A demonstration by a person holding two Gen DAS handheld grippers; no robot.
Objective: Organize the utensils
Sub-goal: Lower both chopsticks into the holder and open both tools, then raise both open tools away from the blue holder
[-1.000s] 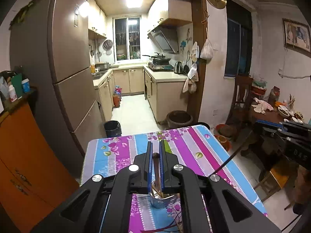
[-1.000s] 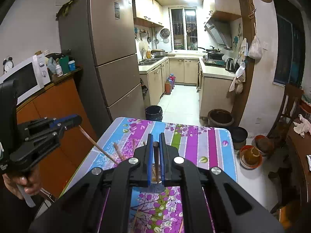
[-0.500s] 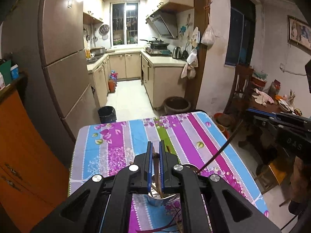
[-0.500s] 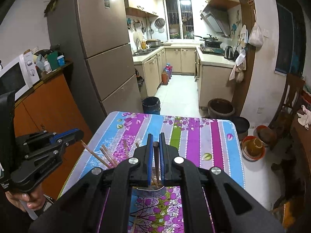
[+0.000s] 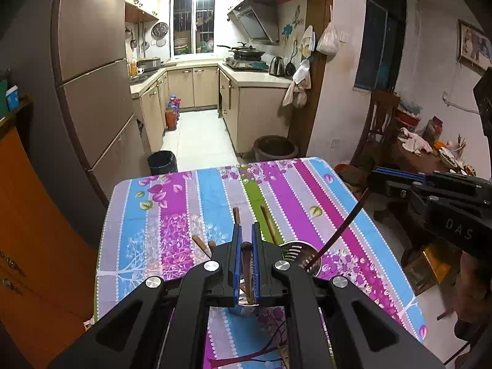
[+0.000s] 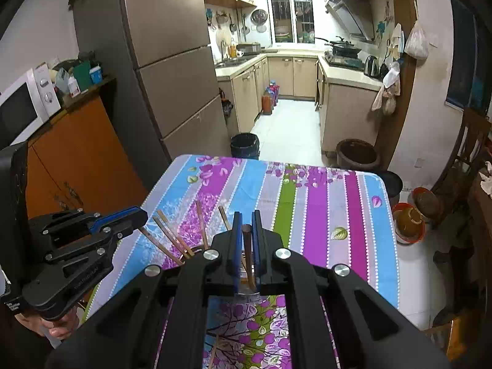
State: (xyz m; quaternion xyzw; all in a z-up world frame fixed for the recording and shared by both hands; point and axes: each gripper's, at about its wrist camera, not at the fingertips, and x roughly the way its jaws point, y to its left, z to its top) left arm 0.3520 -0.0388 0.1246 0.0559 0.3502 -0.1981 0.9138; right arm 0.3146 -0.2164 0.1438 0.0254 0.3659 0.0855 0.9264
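Note:
My left gripper is shut on a brown chopstick whose lower end goes down into a metal utensil holder on the striped tablecloth. My right gripper is shut on another brown chopstick over the same holder. Several chopsticks lean out of the holder. In the left wrist view the right gripper holds its stick slanting down to the holder. In the right wrist view the left gripper sits at the left.
The table's far edge faces a kitchen with a black bin and a brown pot. An orange cabinet and fridge stand left. A chair and cluttered side table stand right.
Both grippers have tilted down and come lower over the holder, each still holding its chopstick. More of the tablecloth and the chopsticks in the holder show now.

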